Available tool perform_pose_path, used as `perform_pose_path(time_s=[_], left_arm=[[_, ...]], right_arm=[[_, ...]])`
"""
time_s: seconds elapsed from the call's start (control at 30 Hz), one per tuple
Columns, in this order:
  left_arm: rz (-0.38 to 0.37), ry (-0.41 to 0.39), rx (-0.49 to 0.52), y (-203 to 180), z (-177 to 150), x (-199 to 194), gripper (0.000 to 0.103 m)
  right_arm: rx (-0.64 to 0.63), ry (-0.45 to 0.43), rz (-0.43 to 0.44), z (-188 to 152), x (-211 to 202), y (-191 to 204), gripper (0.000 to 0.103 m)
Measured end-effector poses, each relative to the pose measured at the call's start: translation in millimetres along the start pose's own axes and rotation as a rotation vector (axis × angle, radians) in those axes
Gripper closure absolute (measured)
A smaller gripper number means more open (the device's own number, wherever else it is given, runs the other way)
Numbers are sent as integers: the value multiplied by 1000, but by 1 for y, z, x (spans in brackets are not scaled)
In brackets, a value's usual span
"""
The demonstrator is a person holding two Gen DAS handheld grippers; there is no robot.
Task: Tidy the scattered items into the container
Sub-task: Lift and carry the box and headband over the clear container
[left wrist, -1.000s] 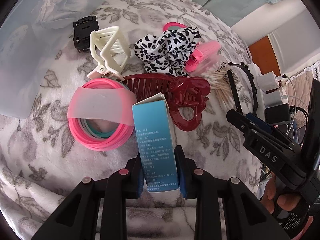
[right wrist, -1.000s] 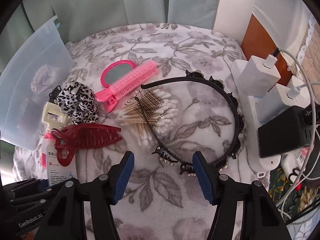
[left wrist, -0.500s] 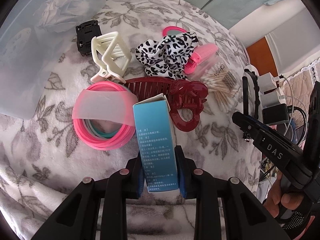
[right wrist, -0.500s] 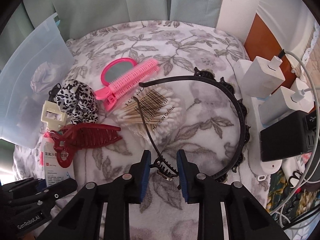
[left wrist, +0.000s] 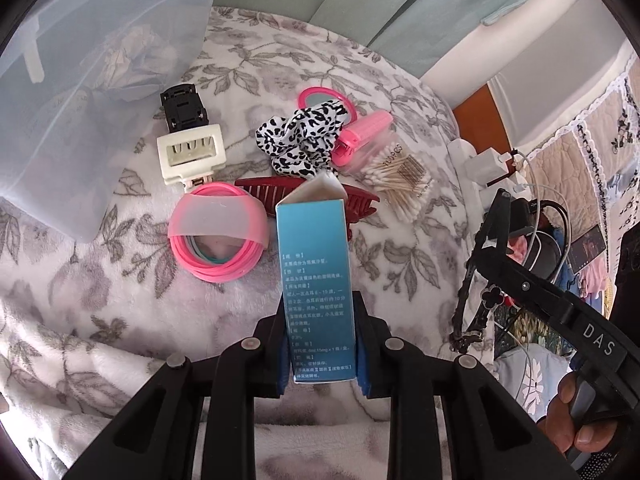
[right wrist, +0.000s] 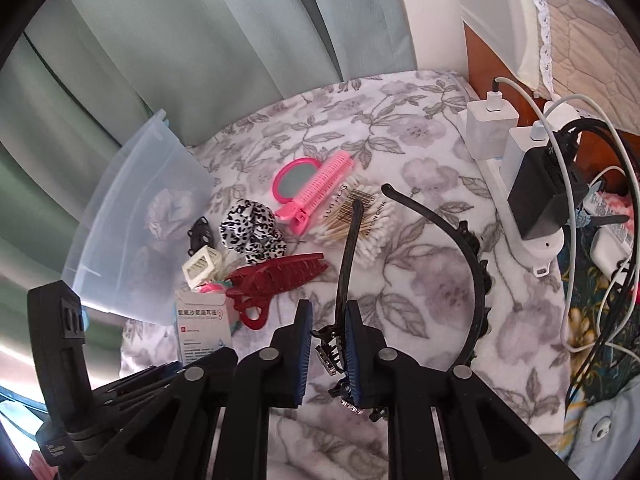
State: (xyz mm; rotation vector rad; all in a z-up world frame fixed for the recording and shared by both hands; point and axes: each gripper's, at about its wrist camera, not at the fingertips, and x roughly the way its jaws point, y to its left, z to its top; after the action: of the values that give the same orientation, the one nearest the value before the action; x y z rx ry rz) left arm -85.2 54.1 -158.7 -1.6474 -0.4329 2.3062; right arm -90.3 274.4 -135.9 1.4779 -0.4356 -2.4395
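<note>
I am working in a home bedroom. Under me lies a soft white fleece blanket printed with grey flowers and leaves [right wrist: 420, 148], spread like bedding. Behind the blanket hang pale green pleated fabric curtains [right wrist: 208, 40]. Just beside the blanket's right edge sits a white plastic power strip [right wrist: 532, 248] loaded with white and black phone chargers and trailing cables. Beyond that strip hangs a cream quilted cloth with a lace border [right wrist: 580, 40]. On the blanket lie hair accessories, a small pink mirror and cotton swabs.
</note>
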Motion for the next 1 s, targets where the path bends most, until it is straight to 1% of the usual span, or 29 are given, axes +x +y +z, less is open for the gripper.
perform_pose_path(time_s=[0.03,0.17,0.23,0.4,0.7,0.83,1.0], left_arm=[[-4,-3,2,-1,3,2,77],[-15,-27,7,-5,0,-13,77],[-25,-41,11,-9,-1,-20,77],[-48,-105,41,-17,-2,-49,77],[-99,-252,96,-26,4,-119,77],[-97,-326,103,-20,8,-150,77],[-80,-437,89,-3,14,-192,77]], right_arm=[[5,-5,10,-2,-4,2,86],[27,-29,39,-10,-23,8,86],[36,-48,68,-12,-34,9,86],[33,-119,100,-12,-65,18,86],[7,-252,130,-5,-124,44,86],[-32,-303,149,-1,-147,65,86],[-87,-351,181,8,-168,96,86]])
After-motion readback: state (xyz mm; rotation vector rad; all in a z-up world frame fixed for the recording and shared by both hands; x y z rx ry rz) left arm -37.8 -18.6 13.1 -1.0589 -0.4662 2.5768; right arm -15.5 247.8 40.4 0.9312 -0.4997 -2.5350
